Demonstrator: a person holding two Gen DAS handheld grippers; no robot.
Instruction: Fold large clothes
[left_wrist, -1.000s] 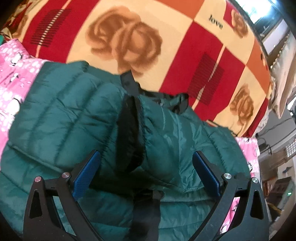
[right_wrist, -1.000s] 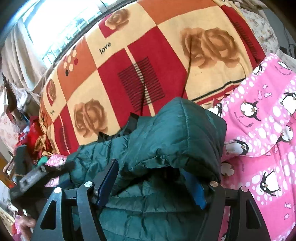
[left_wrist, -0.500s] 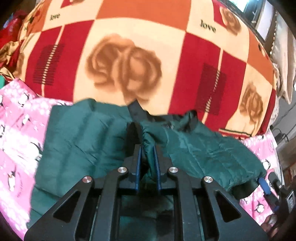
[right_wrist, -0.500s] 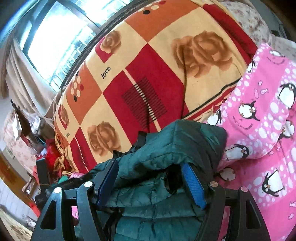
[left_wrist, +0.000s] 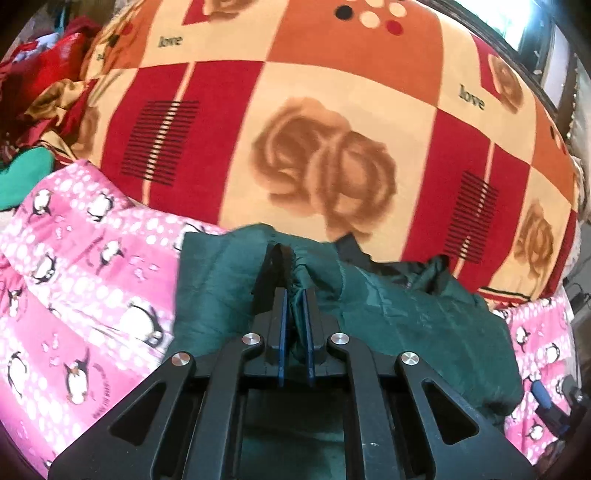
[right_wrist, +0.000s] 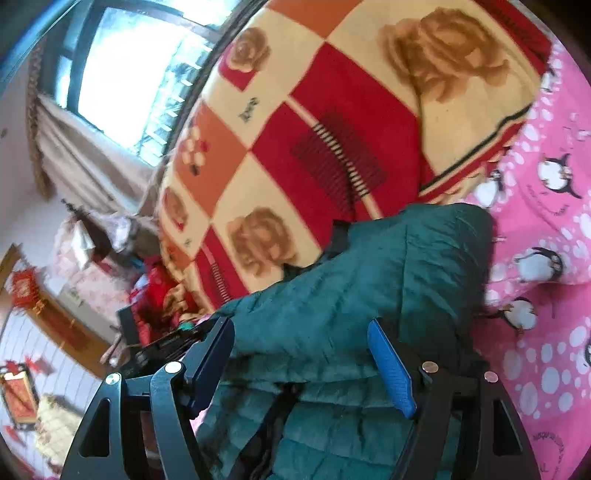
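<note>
A: Where was the green puffer jacket (left_wrist: 399, 325)?
B: On the bed's pink penguin sheet (left_wrist: 85, 295). The left hand-held gripper (left_wrist: 294, 325) pinched its edge; the right hand-held gripper (right_wrist: 303, 354) gaped wide over it.
A: Next?
B: Probably carrying that edge across.

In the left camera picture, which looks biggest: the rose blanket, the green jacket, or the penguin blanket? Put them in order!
1. Rose blanket, filling most of the top.
2. Green jacket and penguin blanket look about alike, and the gripper hides part of the jacket, so I won't rank them.
</note>
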